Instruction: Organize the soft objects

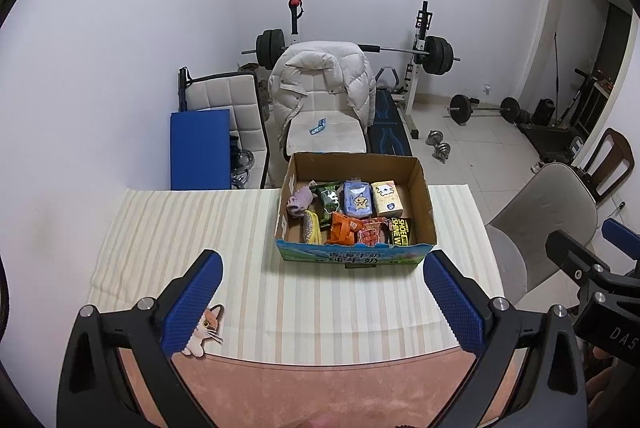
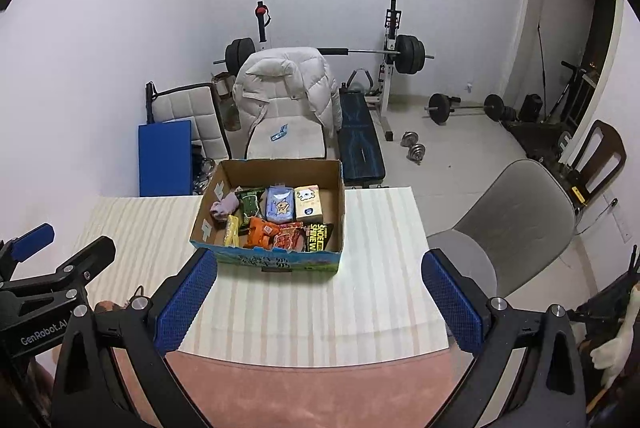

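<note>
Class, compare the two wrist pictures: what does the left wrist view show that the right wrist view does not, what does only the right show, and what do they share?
Only the left wrist view shows the cat toy at the striped cloth's near edge, beside the open left gripper. Only the right wrist view shows a white plush shape at its far right, and the open right gripper from behind. Both show the cardboard box of packets, the purple sock inside, and the white jacket on a chair.

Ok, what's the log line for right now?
left tool: open, empty | right tool: open, empty | cardboard box: full, on striped cloth
</note>
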The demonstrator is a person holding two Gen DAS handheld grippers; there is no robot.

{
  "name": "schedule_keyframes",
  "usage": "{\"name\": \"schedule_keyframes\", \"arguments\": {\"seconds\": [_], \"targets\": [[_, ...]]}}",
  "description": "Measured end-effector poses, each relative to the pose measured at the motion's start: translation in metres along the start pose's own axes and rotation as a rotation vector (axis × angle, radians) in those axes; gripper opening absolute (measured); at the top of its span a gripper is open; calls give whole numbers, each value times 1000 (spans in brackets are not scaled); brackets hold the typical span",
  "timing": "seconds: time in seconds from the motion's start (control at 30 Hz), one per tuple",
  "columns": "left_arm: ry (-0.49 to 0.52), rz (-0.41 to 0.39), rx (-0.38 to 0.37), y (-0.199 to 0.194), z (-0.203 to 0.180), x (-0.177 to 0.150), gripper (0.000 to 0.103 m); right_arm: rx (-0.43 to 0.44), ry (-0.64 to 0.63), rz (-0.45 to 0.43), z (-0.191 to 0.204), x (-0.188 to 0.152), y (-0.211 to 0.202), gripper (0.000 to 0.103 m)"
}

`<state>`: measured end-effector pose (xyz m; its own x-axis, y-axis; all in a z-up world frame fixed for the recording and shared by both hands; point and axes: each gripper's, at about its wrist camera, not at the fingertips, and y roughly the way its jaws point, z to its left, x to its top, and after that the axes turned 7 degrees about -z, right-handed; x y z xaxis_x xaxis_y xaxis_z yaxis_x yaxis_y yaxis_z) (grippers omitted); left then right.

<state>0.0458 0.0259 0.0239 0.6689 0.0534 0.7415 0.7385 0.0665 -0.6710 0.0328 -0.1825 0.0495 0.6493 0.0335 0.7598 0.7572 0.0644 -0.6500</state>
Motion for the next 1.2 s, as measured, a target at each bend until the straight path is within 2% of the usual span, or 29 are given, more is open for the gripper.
{"name": "schedule_keyframes", "arguments": {"seconds": [1.2], "targets": [[-5,-24,7,-2,4,3,103,-27,-3,-19,-8,3,-5,103]]}}
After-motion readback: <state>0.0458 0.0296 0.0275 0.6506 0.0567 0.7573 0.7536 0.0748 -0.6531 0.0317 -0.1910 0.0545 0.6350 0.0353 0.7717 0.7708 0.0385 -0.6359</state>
